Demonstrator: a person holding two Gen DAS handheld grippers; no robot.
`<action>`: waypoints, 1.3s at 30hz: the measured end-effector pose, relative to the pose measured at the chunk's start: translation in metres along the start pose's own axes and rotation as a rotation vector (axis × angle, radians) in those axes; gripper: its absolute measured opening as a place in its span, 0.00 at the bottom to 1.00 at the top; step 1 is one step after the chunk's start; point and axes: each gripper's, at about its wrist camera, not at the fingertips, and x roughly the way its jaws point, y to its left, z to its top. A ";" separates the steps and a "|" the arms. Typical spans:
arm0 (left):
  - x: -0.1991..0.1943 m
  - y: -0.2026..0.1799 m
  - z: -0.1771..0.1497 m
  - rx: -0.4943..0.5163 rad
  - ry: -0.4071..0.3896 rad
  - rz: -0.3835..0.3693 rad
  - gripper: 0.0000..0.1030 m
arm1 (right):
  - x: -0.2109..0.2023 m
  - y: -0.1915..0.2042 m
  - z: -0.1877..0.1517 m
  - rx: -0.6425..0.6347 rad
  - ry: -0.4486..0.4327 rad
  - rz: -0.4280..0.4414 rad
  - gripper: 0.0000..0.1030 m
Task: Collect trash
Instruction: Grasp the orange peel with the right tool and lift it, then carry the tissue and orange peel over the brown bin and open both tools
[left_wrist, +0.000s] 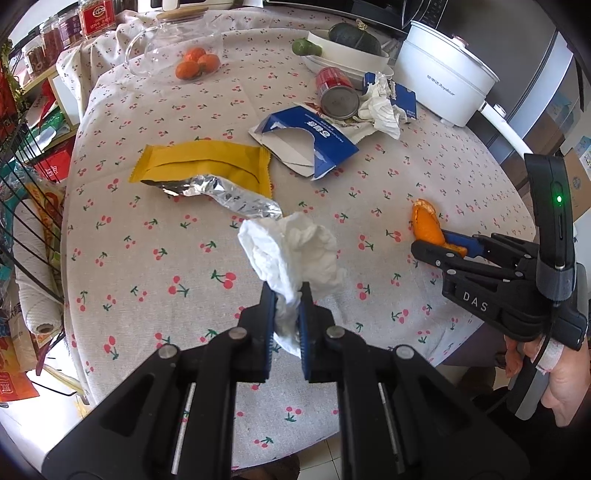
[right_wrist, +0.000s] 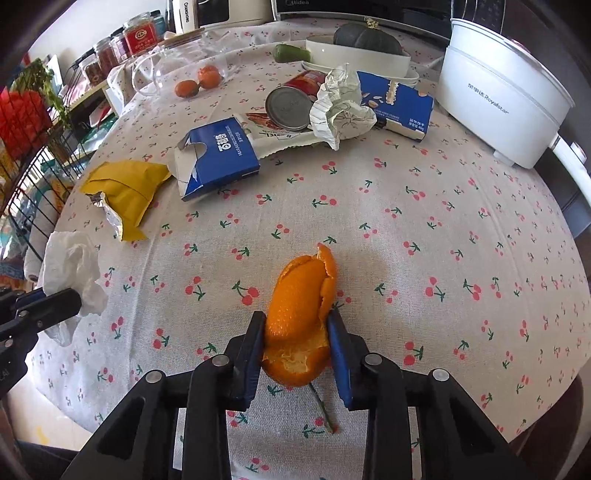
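My left gripper (left_wrist: 288, 295) is shut on a crumpled white tissue (left_wrist: 291, 247) and holds it just above the cherry-print tablecloth; the tissue also shows in the right wrist view (right_wrist: 72, 267). My right gripper (right_wrist: 295, 325) is shut on an orange peel (right_wrist: 301, 306), which also shows in the left wrist view (left_wrist: 426, 225). Other trash lies on the table: a yellow foil wrapper (left_wrist: 203, 166), a torn blue carton (left_wrist: 306, 144), a red can (left_wrist: 336, 92) on its side, crumpled paper (right_wrist: 340, 107) and a blue box (right_wrist: 400, 105).
A white electric pot (right_wrist: 498, 99) stands at the right. A white dish with a dark squash (right_wrist: 365, 40) is at the back. Tangerines (left_wrist: 194, 62) and a glass jug (left_wrist: 173, 40) sit back left. A wire rack (left_wrist: 22, 192) stands off the table's left edge.
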 end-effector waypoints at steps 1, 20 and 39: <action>0.000 -0.002 0.000 0.002 0.000 -0.003 0.12 | -0.004 -0.004 -0.002 0.007 0.000 0.003 0.31; 0.004 -0.096 0.012 0.126 0.003 -0.104 0.12 | -0.088 -0.137 -0.047 0.180 -0.068 -0.031 0.29; 0.015 -0.232 -0.012 0.369 0.053 -0.212 0.13 | -0.137 -0.267 -0.170 0.364 -0.039 -0.127 0.29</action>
